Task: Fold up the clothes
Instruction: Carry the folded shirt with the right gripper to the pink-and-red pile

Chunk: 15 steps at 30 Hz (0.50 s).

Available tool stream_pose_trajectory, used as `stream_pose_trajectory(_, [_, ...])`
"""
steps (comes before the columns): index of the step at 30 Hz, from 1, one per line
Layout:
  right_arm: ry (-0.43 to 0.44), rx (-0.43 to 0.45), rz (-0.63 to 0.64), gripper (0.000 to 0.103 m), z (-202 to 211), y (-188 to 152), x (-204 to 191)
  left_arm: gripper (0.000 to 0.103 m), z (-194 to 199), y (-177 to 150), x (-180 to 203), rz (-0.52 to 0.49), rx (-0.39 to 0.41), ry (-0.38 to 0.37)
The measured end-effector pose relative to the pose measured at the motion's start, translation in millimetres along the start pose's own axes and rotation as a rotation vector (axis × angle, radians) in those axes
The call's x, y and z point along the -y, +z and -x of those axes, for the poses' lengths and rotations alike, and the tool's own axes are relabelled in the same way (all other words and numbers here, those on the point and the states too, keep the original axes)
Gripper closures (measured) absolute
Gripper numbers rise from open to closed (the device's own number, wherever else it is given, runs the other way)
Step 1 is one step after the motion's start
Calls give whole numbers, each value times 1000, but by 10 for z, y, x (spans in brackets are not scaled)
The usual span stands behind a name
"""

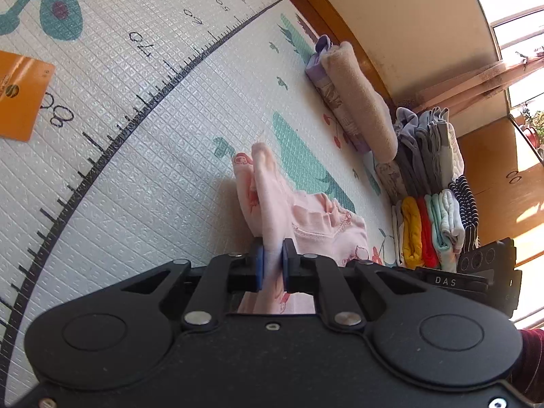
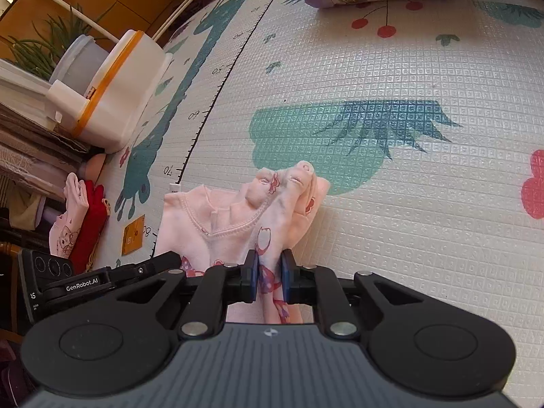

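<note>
Both grippers held 1 pink garment (image 2: 238,217) above the mat (image 2: 408,78). The left gripper (image 1: 271,265) had its blue pads (image 1: 259,265) drawn nearly together, with a thin fold of pink cloth pinched between them. The right gripper (image 2: 269,277) was likewise almost closed on a bunched fold printed with red and purple figures. The 2 grips sat on opposite sides of the ruffled neckline (image 2: 231,233), probably so that the garment could hang or spread evenly before it was laid flat for a fold. Whether the lower hem touched the mat could not be determined.

Finished work was kept clear of the folding area. A row of folded clothes (image 1: 431,183) stood on edge along the mat's far border, with a beige roll (image 1: 360,102) lying on a purple item beside it; this placement probably kept the centre free. 2 unfolded items, 1 pale pink (image 2: 69,210) and 1 red (image 2: 90,224), lay at the opposite border near a white tub (image 2: 125,91) with an orange band, probably awaiting their turn.

Legible markings:
- The mat carried a printed ruler (image 1: 149,102) with 50, 60, 70 and 80.
- The right gripper's housing, seen from the left wrist, read "DAS" (image 1: 445,281).
- The left gripper's housing, seen from the right wrist, read "GenRobot.AI" (image 2: 81,287).
- An orange card (image 1: 20,95) lay on the mat by the 80 mark; its print was too small to read.
</note>
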State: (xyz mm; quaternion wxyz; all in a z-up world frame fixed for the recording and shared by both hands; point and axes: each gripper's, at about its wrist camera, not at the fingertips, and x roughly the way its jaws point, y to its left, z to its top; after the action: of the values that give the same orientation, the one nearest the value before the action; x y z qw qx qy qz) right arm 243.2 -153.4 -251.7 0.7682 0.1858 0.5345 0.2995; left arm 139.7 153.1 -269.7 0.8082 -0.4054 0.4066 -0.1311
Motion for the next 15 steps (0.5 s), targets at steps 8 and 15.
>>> stream_pose_trajectory(8, [78,-20,211,88,-84,533,-986,96,842,247,15,19,226,-22])
stream_pose_trajectory(15, [244,-52,396,88,-641,863,-2286,96,1960,523,-292,98,486,24])
